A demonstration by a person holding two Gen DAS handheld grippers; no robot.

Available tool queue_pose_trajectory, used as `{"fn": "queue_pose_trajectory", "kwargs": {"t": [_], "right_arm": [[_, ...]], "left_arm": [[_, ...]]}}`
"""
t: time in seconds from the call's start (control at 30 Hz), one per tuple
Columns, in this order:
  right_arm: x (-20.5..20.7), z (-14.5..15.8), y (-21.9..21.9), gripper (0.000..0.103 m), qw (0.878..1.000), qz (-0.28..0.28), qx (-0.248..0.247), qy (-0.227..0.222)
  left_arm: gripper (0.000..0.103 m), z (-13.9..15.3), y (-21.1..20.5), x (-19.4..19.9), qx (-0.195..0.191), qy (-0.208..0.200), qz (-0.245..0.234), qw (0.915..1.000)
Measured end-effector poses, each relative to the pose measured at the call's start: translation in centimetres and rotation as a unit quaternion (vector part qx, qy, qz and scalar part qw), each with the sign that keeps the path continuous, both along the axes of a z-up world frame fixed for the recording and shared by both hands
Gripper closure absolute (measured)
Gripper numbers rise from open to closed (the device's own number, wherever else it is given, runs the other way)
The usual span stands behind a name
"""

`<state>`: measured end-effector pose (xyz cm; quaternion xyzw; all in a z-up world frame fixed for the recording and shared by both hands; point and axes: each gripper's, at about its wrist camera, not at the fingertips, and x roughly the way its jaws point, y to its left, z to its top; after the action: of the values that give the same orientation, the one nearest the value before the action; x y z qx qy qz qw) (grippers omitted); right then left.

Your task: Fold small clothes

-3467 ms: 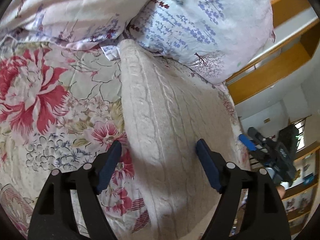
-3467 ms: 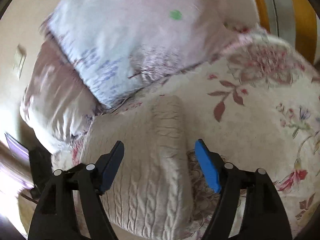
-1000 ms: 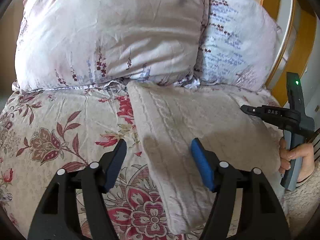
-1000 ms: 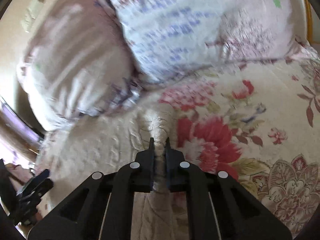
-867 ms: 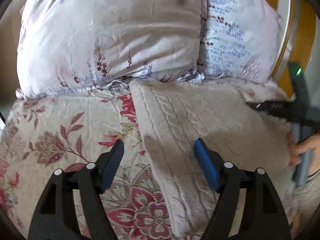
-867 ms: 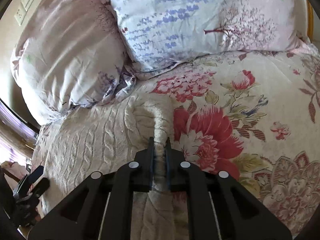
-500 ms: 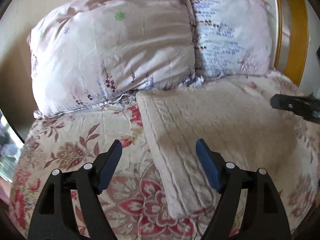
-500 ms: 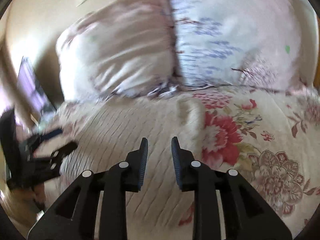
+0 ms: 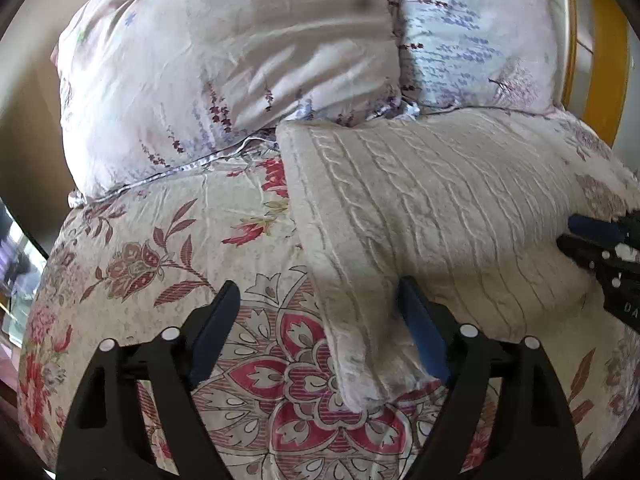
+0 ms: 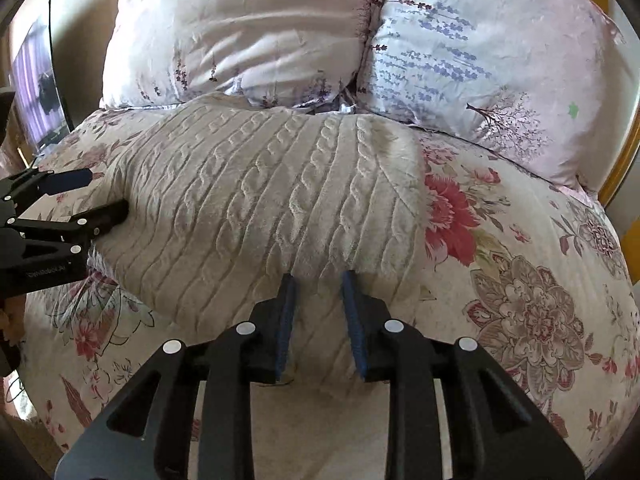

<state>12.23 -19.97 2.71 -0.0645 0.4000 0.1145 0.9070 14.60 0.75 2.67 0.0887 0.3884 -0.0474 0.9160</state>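
A cream cable-knit sweater (image 9: pixel 420 200) lies folded on the floral bedspread (image 9: pixel 160 260), just below the pillows. My left gripper (image 9: pixel 316 320) hovers over its left front corner. Its jaws are opening wide, and the sweater's edge lies between them untouched. In the right wrist view the same sweater (image 10: pixel 260 184) spreads ahead of my right gripper (image 10: pixel 320 300). That gripper's blue pads stand a narrow gap apart over the near edge and pinch nothing. The left gripper (image 10: pixel 102 194) shows at the sweater's left end, and the right gripper (image 9: pixel 570 232) at its right end.
Two flowered pillows (image 9: pixel 224 80) (image 9: pixel 472 40) lean against the wall behind the sweater. A yellow wooden bed frame (image 9: pixel 600 60) rises at the right. A dark screen (image 10: pixel 36 80) stands beyond the bed's left side. Bedspread (image 10: pixel 520 280) lies bare to the right.
My right gripper let go of the sweater's pinched fold and its jaws parted; it swung sideways and rolled. The left jaws spread wider and dropped closer to the sweater, which now lies flat.
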Motion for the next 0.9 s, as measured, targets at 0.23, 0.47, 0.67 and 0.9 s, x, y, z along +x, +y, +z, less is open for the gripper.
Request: {"fn": "queue_pose_trajectory", "kwargs": {"t": [0.23,0.47,0.67,0.9], "right_arm": [[-1.3,1.3,-1.1,0.024,0.998,-0.020,0.046,-0.023],[-2.0,1.9,-2.8,0.016,0.996,-0.054,0.071,-0.026],[-4.0,3.3,-3.3,0.001,0.990,-0.098,0.050,-0.087],[-5.3,3.2,-2.0,0.001,0.993,-0.080,0.046,-0.079]], "left_arm": [[0.016,0.5,0.7,-1.1,-0.030,-0.007,0.013,0.9994],[0.006,0.6,1.1,-1.6,-0.031,-0.010,0.026,0.9991],[0.002,1.5,1.8,-3.6,-0.027,-0.037,0.040,0.9981],[0.002,0.8,3.4,-5.5,-0.070,-0.006,0.045,0.9965]]}}
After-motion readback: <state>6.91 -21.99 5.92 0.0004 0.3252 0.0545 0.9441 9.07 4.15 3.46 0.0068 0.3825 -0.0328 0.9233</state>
